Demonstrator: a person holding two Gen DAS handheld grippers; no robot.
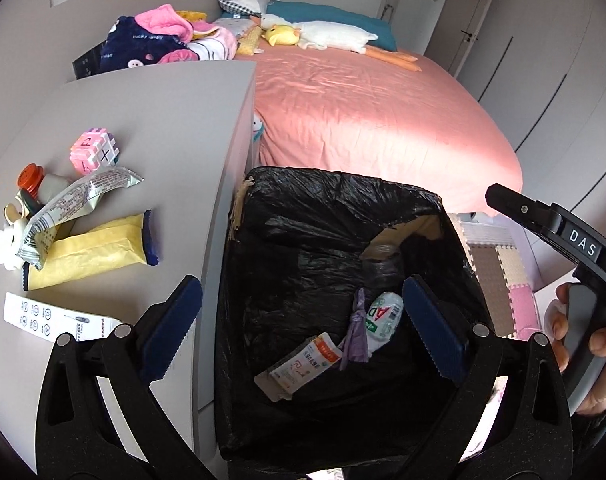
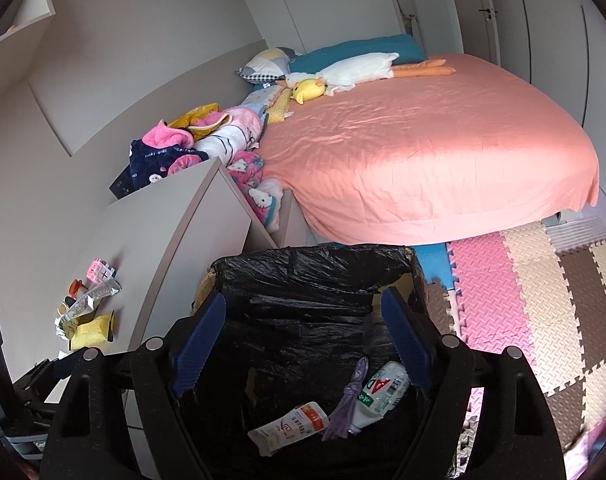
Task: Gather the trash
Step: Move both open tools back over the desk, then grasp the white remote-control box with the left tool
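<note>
Now hovering over the black-lined bin (image 1: 327,216), both tongs (image 1: 303,328) (image 2: 303,340) released and empty; probably risking dragging the silver wrapper (image 1: 79,204) onto the pink cube (image 1: 95,152) on the tabletop (image 1: 163,120).

black claw (image 1: 299,328) arms, blue ribbed pads (image 1: 431,324), silver rivets, white "das" label.

Home bedroom, likely shared with a child. Evidence: double bed (image 2: 423,152) with pink sheet; pillows (image 2: 271,62) at its head; plush goose (image 2: 359,70) and yellow plush duck (image 2: 309,90); heap of children's fleece clothing (image 1: 163,40); wardrobe doors (image 1: 519,64) along the wall; interlocking foam play mats (image 2: 543,300) on the floor.
</note>
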